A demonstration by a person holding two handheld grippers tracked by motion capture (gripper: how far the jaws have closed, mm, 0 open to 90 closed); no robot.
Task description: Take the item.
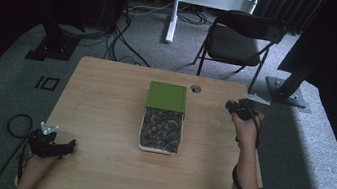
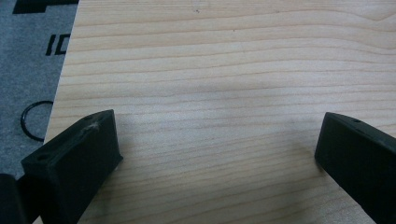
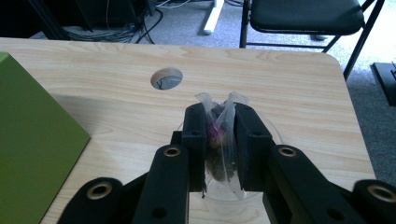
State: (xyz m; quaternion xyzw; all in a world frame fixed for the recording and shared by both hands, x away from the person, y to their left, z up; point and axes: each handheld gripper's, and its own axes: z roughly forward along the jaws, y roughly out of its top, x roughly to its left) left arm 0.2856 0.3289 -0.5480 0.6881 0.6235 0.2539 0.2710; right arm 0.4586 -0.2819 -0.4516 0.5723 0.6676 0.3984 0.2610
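Wooden table [image 1: 102, 115]: right tongs [image 3: 219, 126] clamped on tea bag [image 3: 218, 135], left tongs [image 2: 219, 140] wide open, empty.

Translucent tea sachet [image 3: 219, 140], pinched upright

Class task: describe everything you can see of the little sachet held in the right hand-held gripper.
The sachet is a small translucent mesh pouch with pinkish and dark dried bits inside. It hangs upright, pinched between the shut jaws of the right hand-held gripper, two top corners poking above them. It sits over a clear cup on the wooden table.

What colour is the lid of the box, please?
Green lid, best seen in the high view.
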